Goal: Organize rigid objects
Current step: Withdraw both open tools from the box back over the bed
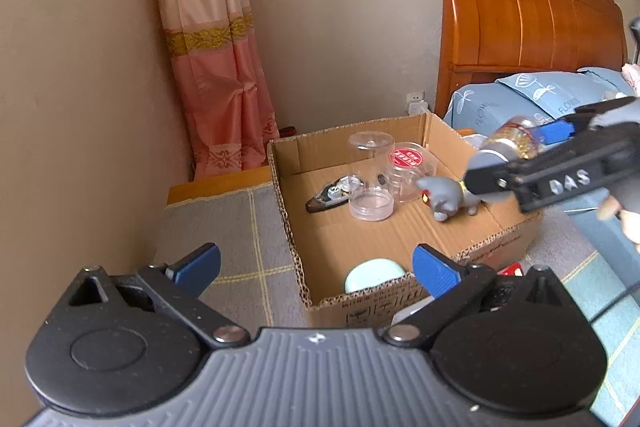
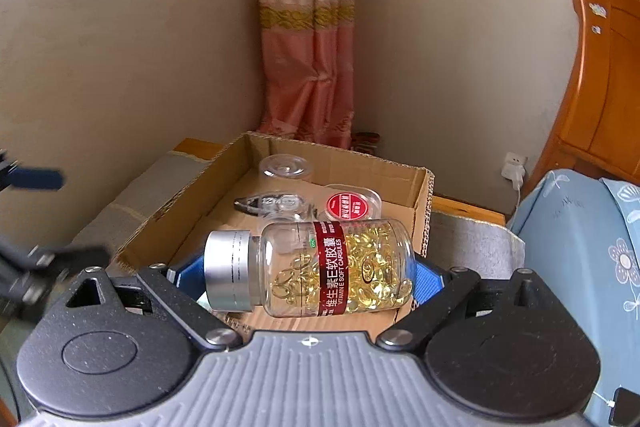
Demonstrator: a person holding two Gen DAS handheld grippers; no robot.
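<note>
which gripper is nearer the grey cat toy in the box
Right. The right gripper, holding the capsule bottle, hangs just above the grey cat toy. The left gripper sits back at the box's near edge, open.

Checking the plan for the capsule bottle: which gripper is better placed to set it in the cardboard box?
Right: the right gripper already grips the capsule bottle over the cardboard box; the left gripper is open and empty.
</note>
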